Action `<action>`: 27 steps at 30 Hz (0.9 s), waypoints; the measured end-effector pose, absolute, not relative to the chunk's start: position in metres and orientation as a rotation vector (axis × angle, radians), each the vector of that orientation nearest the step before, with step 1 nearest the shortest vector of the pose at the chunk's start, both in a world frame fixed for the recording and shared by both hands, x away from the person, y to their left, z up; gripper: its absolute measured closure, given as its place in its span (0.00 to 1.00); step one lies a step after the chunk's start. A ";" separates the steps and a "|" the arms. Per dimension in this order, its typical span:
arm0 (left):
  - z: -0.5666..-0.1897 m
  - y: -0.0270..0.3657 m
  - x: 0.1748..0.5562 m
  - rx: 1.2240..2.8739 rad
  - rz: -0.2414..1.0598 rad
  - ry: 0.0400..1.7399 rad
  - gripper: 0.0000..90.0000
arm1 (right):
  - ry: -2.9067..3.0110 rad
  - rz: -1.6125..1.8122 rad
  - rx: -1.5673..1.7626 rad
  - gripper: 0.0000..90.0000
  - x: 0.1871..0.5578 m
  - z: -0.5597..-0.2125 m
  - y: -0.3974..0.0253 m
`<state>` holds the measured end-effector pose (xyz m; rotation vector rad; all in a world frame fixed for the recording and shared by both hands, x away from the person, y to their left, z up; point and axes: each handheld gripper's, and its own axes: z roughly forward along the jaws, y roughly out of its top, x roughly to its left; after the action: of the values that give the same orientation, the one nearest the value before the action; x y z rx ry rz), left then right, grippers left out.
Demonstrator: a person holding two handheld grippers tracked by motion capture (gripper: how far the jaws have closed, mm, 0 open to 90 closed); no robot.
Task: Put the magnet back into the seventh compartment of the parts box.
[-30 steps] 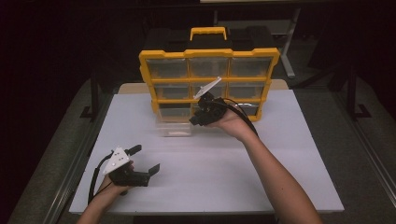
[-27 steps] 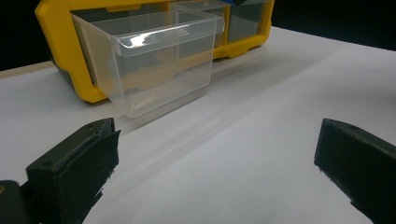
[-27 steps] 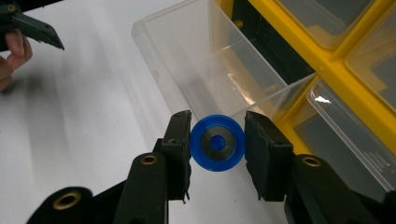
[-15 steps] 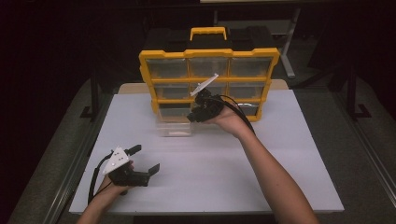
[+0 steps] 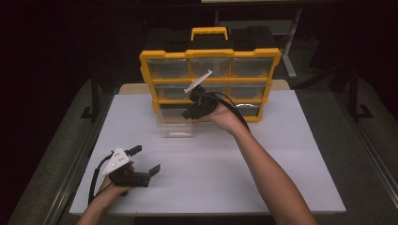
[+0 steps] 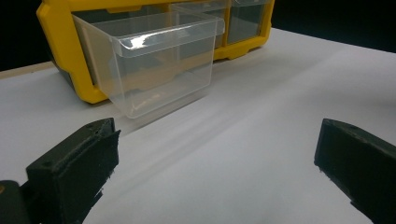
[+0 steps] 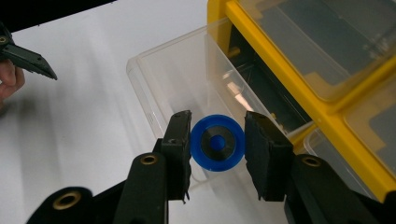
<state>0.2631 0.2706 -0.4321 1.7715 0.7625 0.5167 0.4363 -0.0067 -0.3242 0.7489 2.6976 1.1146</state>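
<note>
Right gripper (image 5: 190, 111) sits at frame centre in the high view, just above the pulled-out clear drawer (image 5: 174, 126) at the bottom left of the yellow organizer (image 5: 210, 54). Over the last second it has crept slightly left and down toward the drawer. Small shift, but it puts the payload over the opening.

In the right gripper view, our jaws are clamped on a blue disc (image 7: 217, 142) with a grey centre, one jaw on each side of it. The disc hangs centre frame, over the near part of the drawer (image 7: 187, 88). We judge it is not yet inside: still held, not resting on the floor of the drawer.

Left gripper (image 5: 146, 161) rests on the white table (image 5: 281, 159), lower left in the high view, unchanged over the last second. Its jaws are wide apart, nothing between them. Its own view shows the drawer (image 6: 156, 60) in the upper left, sticking out of the organizer and empty as far as we can see.

Our read: placement nearly done. Next is a short lowering, then release.
</note>
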 end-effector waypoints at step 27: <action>-0.432 0.270 0.263 1.762 0.514 0.760 0.00 | 2.722 1.066 0.716 0.68 0.447 -0.330 0.023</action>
<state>0.2627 0.2699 -0.4318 1.7625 0.7599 0.5138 0.4469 0.0231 -0.3297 0.7157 2.7220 1.0661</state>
